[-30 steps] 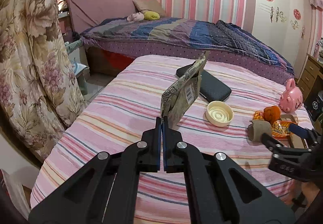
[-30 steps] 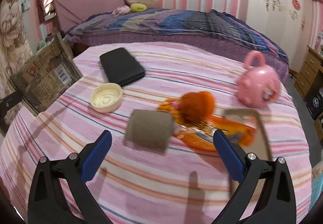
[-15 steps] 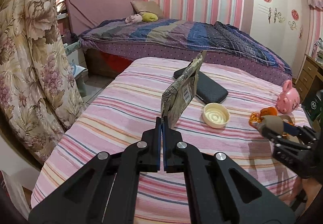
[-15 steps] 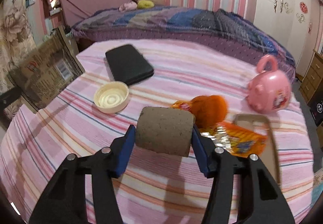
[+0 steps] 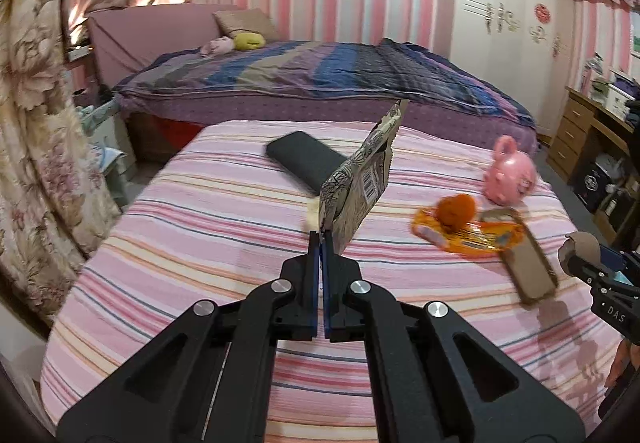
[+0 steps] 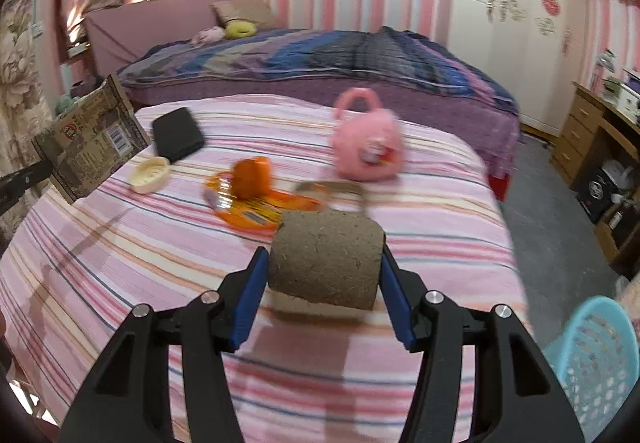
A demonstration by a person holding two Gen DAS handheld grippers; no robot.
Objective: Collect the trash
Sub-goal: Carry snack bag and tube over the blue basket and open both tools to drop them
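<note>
Left wrist view: left gripper clamped flat on a printed snack packet – held upright over the striped bed.

Right wrist view: right gripper pinches a cardboard tube – raised off the striped bed, near its right edge, blue basket beyond.

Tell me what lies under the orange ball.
The orange ball sits on an orange snack wrapper, spread on the striped bedcover. The wrapper's part beneath the ball is covered.
</note>
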